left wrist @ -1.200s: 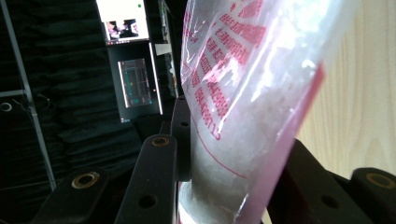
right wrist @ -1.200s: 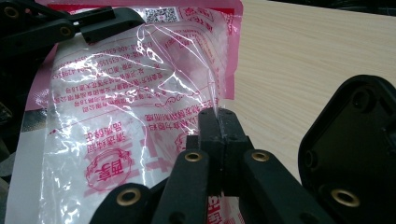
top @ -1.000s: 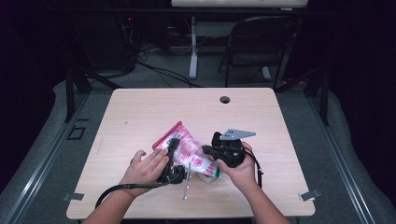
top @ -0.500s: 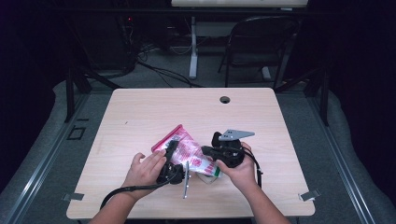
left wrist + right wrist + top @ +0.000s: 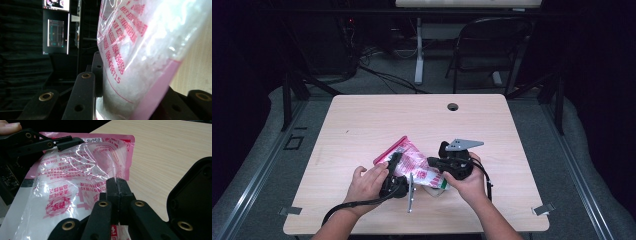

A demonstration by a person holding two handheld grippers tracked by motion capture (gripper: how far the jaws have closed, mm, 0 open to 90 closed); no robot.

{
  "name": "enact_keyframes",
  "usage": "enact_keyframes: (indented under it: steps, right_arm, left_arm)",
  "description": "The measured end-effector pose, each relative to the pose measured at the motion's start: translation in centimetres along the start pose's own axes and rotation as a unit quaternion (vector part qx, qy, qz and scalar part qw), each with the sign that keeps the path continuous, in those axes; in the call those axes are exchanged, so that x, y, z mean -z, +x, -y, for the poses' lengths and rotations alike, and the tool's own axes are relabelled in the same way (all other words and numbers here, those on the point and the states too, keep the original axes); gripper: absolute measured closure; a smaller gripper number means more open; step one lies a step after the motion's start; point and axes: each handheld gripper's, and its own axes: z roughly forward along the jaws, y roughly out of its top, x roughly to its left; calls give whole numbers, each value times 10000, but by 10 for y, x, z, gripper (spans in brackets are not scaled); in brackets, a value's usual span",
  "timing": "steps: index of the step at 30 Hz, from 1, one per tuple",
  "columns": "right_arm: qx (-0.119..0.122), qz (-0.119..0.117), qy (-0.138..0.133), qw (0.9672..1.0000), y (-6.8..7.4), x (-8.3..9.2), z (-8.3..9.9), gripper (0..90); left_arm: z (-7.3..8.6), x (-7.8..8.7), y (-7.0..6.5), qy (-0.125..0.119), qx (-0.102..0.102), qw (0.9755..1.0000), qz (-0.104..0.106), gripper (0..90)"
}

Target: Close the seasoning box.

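A pink-and-clear plastic bag (image 5: 414, 161) with red print and white contents lies tilted near the table's front middle. My left gripper (image 5: 395, 162) comes at it from the left. Its jaws stand on either side of the bag (image 5: 140, 50) and press its full body, so the left gripper (image 5: 130, 83) is shut on it. My right gripper (image 5: 433, 162) reaches in from the right. In the right gripper view its jaws (image 5: 116, 185) are pinched together on a fold of the bag's clear film (image 5: 75, 175). The left gripper's jaw (image 5: 50, 143) crosses the bag's far edge there.
The light wooden table (image 5: 412, 117) has a round cable hole (image 5: 453, 106) near its far edge. A black folding chair (image 5: 492, 45) and a desk leg (image 5: 418, 55) stand behind it. Dark curtains and lit screens (image 5: 56, 32) show in the left gripper view.
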Motion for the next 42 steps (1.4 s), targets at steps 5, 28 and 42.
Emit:
enact_keyframes:
  steps: [5,28,42]
  right_arm:
    - [19,-9,16,10000,0,0,0,900]
    - [11,-66,-13,10000,1,0,-1,882]
    - [-100,-147,-288,9994,0,6,-3,745]
  left_arm:
    - [0,0,-1,-5,88,10000,23,734]
    - [3,0,-6,32,605,9978,258,740]
    - [8,-4,-5,107,1065,9924,604,748]
